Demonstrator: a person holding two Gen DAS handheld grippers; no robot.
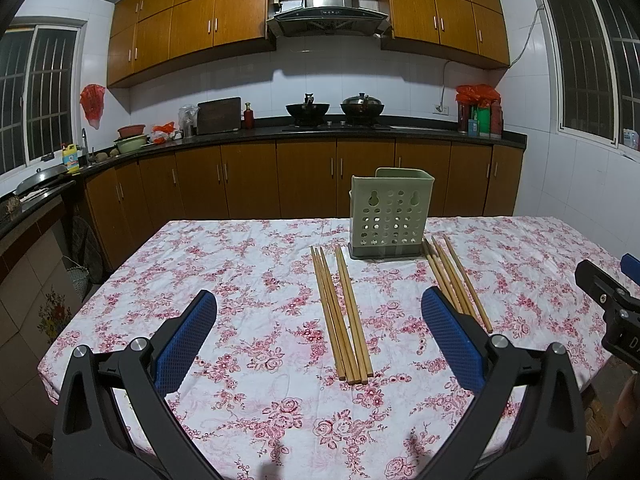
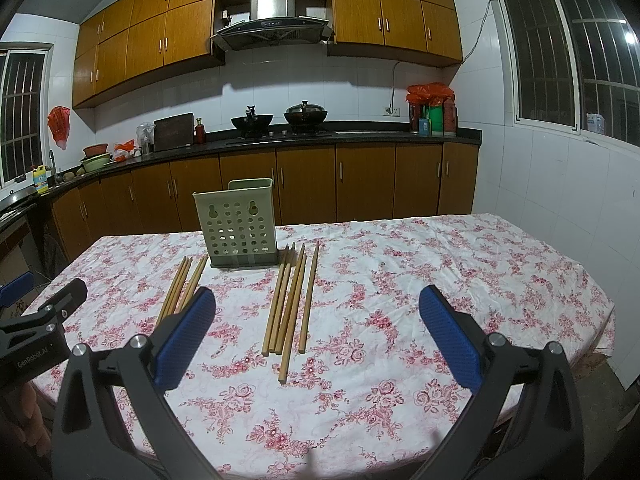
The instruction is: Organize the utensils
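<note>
A pale green perforated utensil holder [image 1: 391, 213] [image 2: 237, 224] stands upright on a table with a floral cloth [image 1: 248, 280] [image 2: 400, 280]. Two bundles of wooden chopsticks lie flat in front of it: a left bundle [image 1: 342, 314] [image 2: 180, 286] and a right bundle [image 1: 454, 280] [image 2: 290, 300]. My left gripper [image 1: 320, 308] is open and empty, above the table, with the left bundle between its blue pads. My right gripper [image 2: 318, 304] is open and empty, with the right bundle between its pads. Each gripper shows at the edge of the other's view [image 1: 612, 300] [image 2: 32, 320].
Behind the table runs a kitchen counter [image 1: 320, 132] with woks, a cutting board and bottles, over brown cabinets. Barred windows [image 2: 580, 60] are on the side walls. The table's near edge is just below the grippers.
</note>
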